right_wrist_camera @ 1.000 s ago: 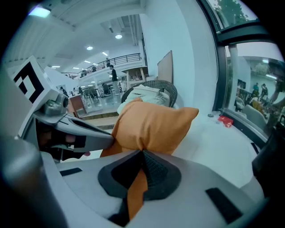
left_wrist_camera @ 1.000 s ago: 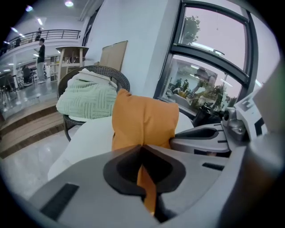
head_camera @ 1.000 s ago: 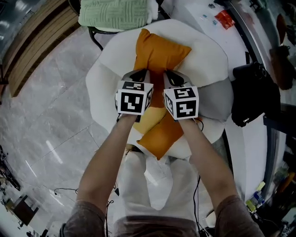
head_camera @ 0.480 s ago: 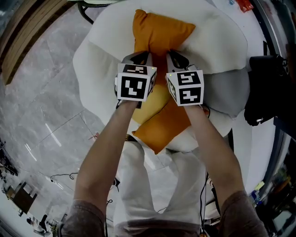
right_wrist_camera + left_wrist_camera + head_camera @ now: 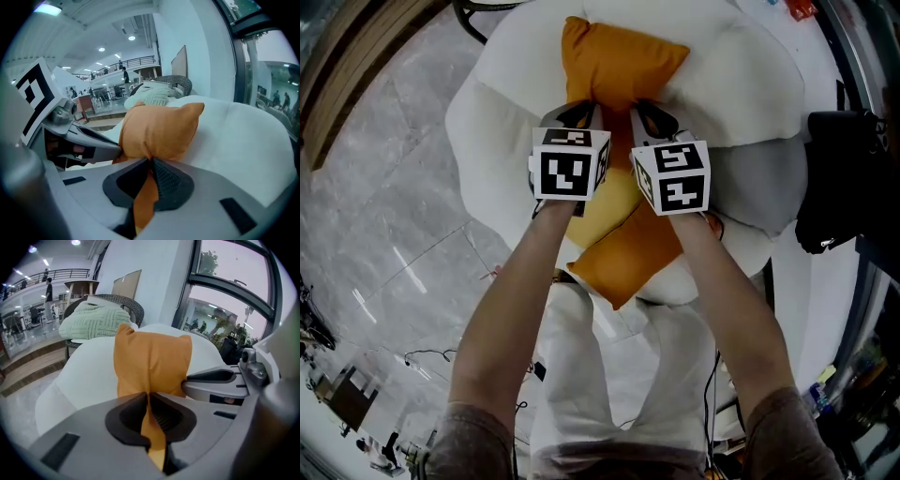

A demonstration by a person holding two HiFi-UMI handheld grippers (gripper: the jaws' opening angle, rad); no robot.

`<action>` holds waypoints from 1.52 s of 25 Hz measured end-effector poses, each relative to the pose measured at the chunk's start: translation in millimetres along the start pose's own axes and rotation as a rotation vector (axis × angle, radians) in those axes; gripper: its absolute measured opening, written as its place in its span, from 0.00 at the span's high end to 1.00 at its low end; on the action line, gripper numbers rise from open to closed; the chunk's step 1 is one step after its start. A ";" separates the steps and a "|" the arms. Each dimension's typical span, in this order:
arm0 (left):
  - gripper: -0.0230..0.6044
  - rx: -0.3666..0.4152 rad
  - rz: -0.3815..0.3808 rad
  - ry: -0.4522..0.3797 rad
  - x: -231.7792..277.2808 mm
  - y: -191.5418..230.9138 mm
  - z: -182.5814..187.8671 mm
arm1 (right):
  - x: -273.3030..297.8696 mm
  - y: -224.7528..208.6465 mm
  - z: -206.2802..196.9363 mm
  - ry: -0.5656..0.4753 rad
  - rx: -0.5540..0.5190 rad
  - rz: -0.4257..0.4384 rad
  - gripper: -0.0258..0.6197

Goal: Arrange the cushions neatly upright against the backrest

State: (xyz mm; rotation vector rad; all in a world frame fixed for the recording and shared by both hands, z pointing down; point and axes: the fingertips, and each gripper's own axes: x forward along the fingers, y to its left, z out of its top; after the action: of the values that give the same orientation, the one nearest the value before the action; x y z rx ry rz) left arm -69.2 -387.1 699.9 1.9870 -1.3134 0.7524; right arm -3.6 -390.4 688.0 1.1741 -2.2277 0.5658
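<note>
An orange cushion [image 5: 619, 64] stands against the white chair's backrest [image 5: 741, 75], pinched at its lower edge by both grippers side by side. My left gripper [image 5: 581, 112] is shut on a fold of the orange cushion [image 5: 152, 362]. Its jaws have just been opening a little, with the fabric still between the pads. My right gripper [image 5: 649, 112] is shut on a fold of the same cushion [image 5: 159, 131]. In the left gripper view the left gripper [image 5: 148, 397] has the right one beside it. The right gripper [image 5: 151, 161] shows in its own view. A second orange cushion [image 5: 628, 262] lies on the seat under my wrists, with yellow fabric [image 5: 605, 211] on it.
A grey cushion [image 5: 755, 197] lies at the seat's right. A black bag [image 5: 839, 178] sits on the white surface to the right. A green knit throw [image 5: 93, 319] lies on a wicker chair behind. Grey marble floor [image 5: 384, 216] spreads to the left.
Both grippers have come down with the orange cushion, which now rests against the backrest. Over the last half second they have hardly moved.
</note>
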 end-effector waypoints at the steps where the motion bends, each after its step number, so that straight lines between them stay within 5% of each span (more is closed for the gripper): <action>1: 0.92 0.008 0.005 0.015 -3.1 -0.6 0.0 | -3.2 0.6 0.3 0.014 -0.001 -0.001 0.91; 14: 0.96 -0.002 -0.012 0.097 -72.0 -21.3 5.0 | -76.7 21.4 19.3 0.044 0.127 -0.033 0.91; 21: 0.96 0.053 -0.068 0.104 -84.2 -52.3 9.8 | -108.6 18.5 15.5 0.031 0.185 -0.062 0.91; 38: 0.95 0.282 -0.321 0.186 -46.0 -236.2 -35.0 | -234.7 -82.6 -102.0 0.023 0.445 -0.327 0.91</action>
State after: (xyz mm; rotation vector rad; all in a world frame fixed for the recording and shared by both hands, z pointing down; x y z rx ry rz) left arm 131.8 -262.7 642.5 2.2136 -0.7885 0.9772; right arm 203.0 -230.9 623.3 1.7009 -1.8816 0.9581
